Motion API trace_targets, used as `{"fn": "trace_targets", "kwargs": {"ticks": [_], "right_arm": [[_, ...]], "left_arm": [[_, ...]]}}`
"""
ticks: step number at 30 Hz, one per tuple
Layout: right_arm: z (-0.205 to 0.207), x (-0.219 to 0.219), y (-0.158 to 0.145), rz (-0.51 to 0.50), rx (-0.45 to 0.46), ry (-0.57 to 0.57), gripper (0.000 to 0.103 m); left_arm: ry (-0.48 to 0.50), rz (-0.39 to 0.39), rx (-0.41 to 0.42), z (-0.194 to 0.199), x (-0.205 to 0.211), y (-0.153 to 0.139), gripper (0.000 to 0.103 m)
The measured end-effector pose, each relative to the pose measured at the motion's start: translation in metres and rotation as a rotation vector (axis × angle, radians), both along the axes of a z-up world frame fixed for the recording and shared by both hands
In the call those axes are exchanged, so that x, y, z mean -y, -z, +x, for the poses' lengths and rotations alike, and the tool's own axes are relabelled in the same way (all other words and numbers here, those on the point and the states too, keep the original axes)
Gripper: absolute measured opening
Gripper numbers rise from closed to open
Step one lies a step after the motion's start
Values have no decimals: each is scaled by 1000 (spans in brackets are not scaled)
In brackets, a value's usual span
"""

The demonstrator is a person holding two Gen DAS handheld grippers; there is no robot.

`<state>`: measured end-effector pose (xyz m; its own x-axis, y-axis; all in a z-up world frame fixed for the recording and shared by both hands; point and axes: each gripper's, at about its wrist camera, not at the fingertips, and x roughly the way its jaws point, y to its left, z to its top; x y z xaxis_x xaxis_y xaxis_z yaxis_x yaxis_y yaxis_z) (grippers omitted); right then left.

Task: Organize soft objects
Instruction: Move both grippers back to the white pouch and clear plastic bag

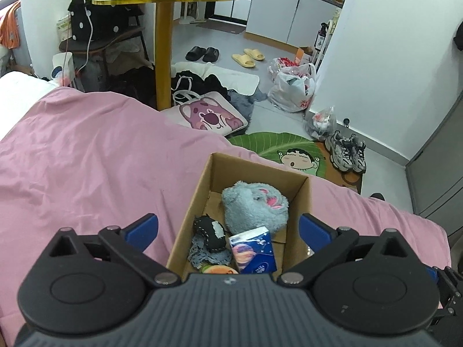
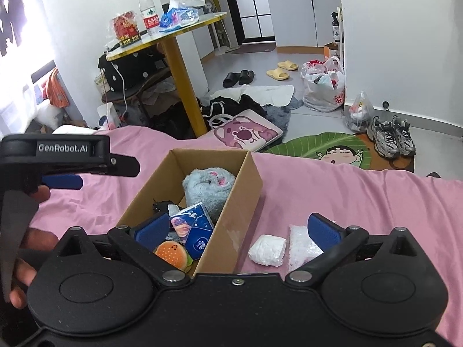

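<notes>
I hold both tongs wide and empty over the pink bed. Left tongs (image 1: 228, 228) straddle the box (image 1: 301, 202) at lower centre, which already holds the plush (image 1: 254, 205), tissues (image 1: 253, 250) and burger (image 2: 173, 256). Right tongs (image 2: 237, 231) hover near it; the white wad (image 2: 267, 250) and bag (image 2: 302, 244), lower right, lie beside the box, likely next.

"GenRobot.AI" on left tongs (image 2: 62, 180) body; other labels too small/blurred.
</notes>
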<state>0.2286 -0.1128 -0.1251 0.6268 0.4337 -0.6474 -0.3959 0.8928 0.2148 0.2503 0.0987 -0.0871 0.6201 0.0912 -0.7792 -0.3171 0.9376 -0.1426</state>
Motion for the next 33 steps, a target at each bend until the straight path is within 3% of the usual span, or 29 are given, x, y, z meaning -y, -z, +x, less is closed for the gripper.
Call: {"fn": "trace_targets", "kwargs": {"ticks": [17,33], "right_arm": [[-16,70,-16,44,40,33,103],[-1,134,-1,147,2,180,103]], "left_arm": [[-6,25,63,-24,56,-21,103],[17,49,47,-26,112,-4,102]]}}
